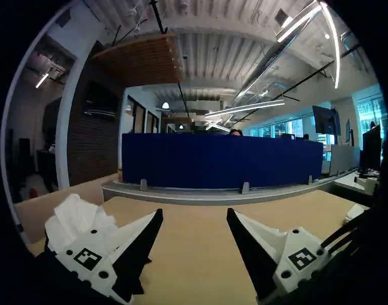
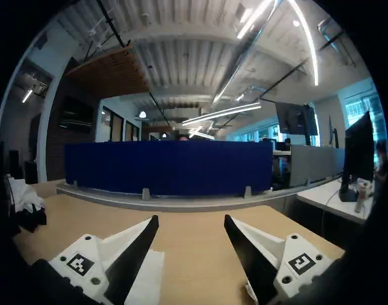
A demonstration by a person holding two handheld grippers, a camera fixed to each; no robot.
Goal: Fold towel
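The left hand-held gripper and right hand-held gripper are held level (jaws spread wide).

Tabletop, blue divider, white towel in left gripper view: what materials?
Tabletop: light wood-look laminate or veneer, matte with a faint sheen; cannot tell which.
Blue divider: probably a fabric-covered panel, flat colour with no reflections.
Towel: soft white cloth, possibly paper, crumpled into loose folds; weave too blurred to tell.

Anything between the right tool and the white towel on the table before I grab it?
Nothing visible does. The flat white cloth towel lies on the tan wooden table just under the open right tool, partly hidden by one of its fingers.
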